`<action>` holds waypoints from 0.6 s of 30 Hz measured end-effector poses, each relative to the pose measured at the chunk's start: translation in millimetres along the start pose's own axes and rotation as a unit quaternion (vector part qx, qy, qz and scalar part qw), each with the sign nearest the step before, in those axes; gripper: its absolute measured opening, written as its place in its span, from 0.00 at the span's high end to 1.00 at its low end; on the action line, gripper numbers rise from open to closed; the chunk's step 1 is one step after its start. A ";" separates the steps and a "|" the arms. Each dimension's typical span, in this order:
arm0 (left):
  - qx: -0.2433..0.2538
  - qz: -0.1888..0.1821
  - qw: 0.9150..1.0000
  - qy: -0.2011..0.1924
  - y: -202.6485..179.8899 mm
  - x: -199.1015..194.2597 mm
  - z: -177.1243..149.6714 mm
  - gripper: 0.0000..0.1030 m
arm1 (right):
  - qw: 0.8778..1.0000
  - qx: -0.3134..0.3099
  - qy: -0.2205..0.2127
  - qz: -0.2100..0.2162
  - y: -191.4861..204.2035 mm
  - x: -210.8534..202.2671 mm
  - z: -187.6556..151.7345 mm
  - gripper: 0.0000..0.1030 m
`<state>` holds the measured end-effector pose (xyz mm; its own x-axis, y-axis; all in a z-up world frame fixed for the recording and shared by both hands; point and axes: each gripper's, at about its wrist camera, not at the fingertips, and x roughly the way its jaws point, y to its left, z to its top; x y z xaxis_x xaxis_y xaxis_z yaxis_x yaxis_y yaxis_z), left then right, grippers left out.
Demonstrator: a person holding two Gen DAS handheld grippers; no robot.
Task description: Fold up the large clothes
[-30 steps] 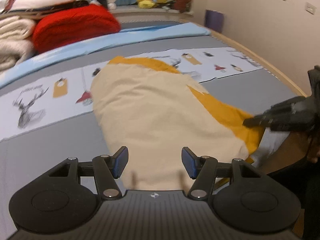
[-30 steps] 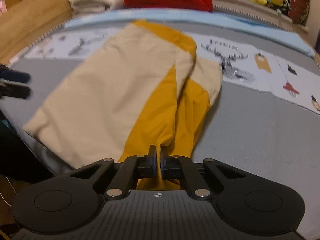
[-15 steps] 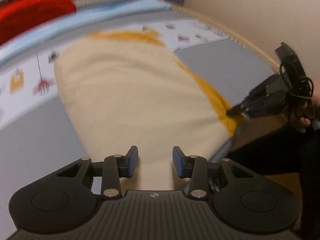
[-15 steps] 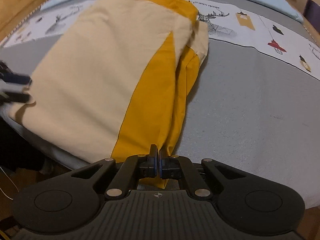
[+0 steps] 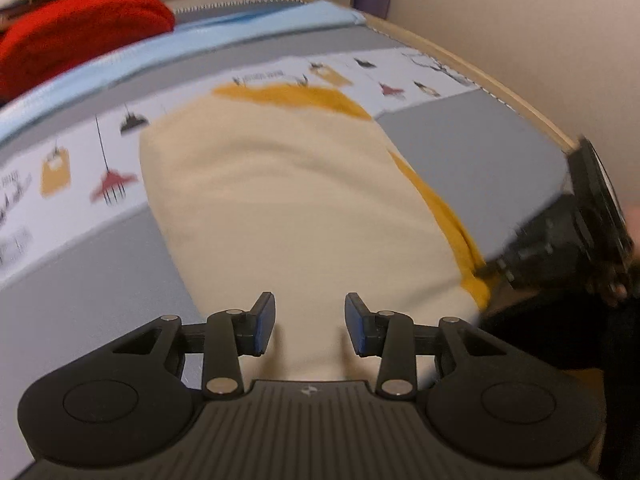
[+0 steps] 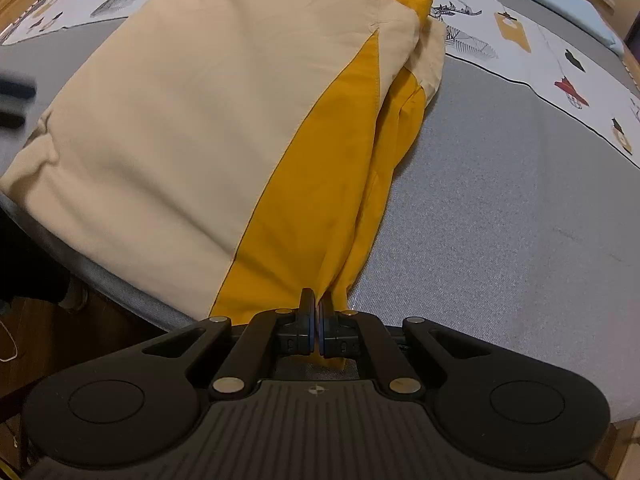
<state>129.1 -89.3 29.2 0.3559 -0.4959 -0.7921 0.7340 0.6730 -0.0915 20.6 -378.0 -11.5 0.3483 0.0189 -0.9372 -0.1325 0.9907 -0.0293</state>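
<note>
A large cream and mustard-yellow garment [image 5: 300, 200] lies folded lengthwise on the grey bed [image 5: 472, 152]. My left gripper [image 5: 310, 324] hovers over its near cream edge; the jaws stand apart and the blue pads [image 5: 264, 322] press on nothing. In the right wrist view the same garment [image 6: 200, 120] stretches away from me. My right gripper [image 6: 317, 320] is shut on the garment's yellow corner at the bed's near edge. The right gripper [image 5: 560, 240] also shows at the right of the left wrist view, and the left gripper [image 6: 12, 100] is a blur at the far left.
Folded red [image 5: 80, 32] and white blankets are stacked at the head of the bed. A printed white band [image 6: 540, 60] crosses the bedspread. A wooden bed rail [image 5: 480, 76] runs along the wall. Dark floor [image 6: 60, 340] lies below the near bed edge.
The left gripper's jaws have narrowed, and it has come down closer over the cream edge. The right gripper has sunk and tipped downward, still holding the yellow corner.
</note>
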 end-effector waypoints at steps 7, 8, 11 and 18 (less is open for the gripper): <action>0.011 0.008 0.997 0.079 23.1 76.6 11.4 0.58 | 1.000 0.000 0.006 -0.001 -1.4 3.8 -1.1 1.00; 0.013 0.010 0.997 0.080 24.1 83.3 3.4 0.58 | 1.000 -0.001 0.005 -0.002 -1.1 3.6 -1.3 1.00; -0.022 -0.008 0.998 0.065 35.2 75.1 9.9 0.55 | 1.000 -0.012 -0.008 -0.006 2.2 -3.1 -2.6 0.99; -0.167 -0.022 0.986 0.002 88.9 53.9 26.3 0.53 | 0.975 0.054 -0.212 -0.039 -27.4 -75.5 6.3 0.78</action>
<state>228.7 -70.7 -5.7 0.3247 -0.5264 -0.7858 0.5166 0.7946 -0.3189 3.8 -405.8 62.3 0.7093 -0.0253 -0.7045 0.0003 0.9994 -0.0356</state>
